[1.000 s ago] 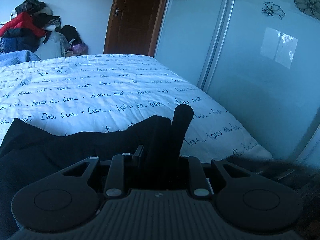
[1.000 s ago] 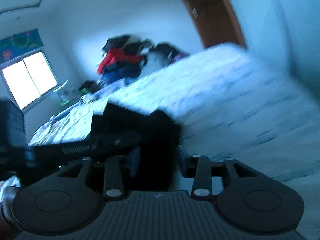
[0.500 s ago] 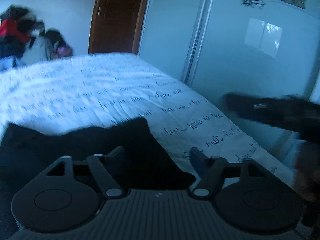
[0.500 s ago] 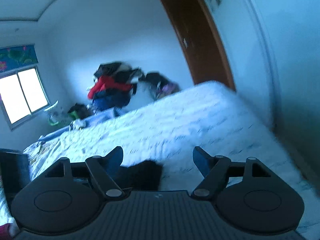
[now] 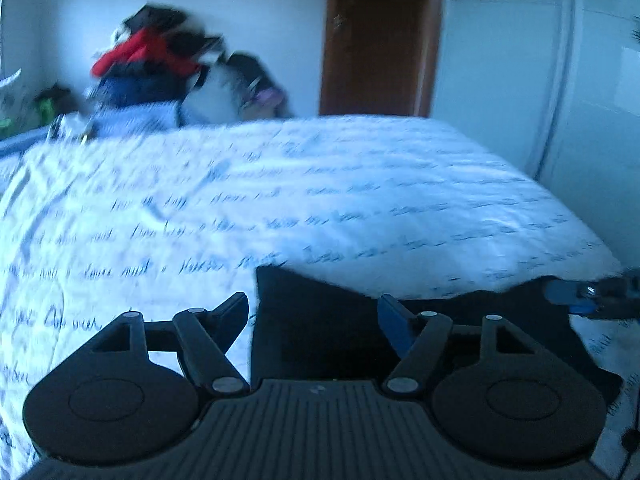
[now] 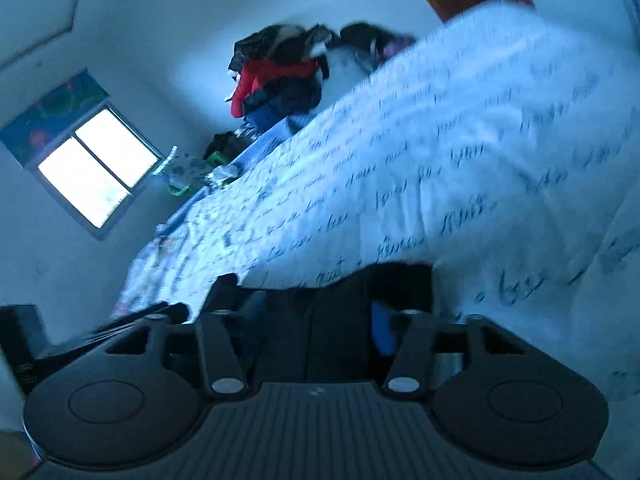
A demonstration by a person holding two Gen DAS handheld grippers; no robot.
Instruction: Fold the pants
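left wrist view first: the left gripper (image 5: 312, 308) stands with its jaws spread wide, having just eased in a touch from wider, and the pads press on nothing. the black pants (image 5: 320, 320) lie folded on the near edge of the bed (image 5: 360, 192); their left edge runs up between the two fingers, so one finger (image 5: 232, 312) sits over bare sheet and the other sits over the dark cloth. the bed's white cover carries lines of dark handwriting print, all smeared by motion blur. at the far right of the pants, a second tool with a blue pad, the right gripper (image 5: 576, 296), pokes in at the cloth's corner. beyond the far end of the bed sits a heap of clothes (image 5: 152, 64) with red on top, and to the right of the heap a brown door (image 5: 380, 36), then a pale wardrobe (image 5: 560, 80) alongside the bed. now the right wrist view, tilted hard: the right gripper (image 6: 316, 312) has its jaws drawn to a middling gap, just been closing, and the pants (image 6: 340, 312) fill the space between them, dark cloth rising past the blue pad (image 6: 382, 332); whether the pads actually pinch the fabric i cannot tell. the bed (image 6: 440, 140) slopes away above the pants, the clothes heap (image 6: 280, 72) at its far end, and a bright window (image 6: 96, 168) glows on the wall left of the bed.
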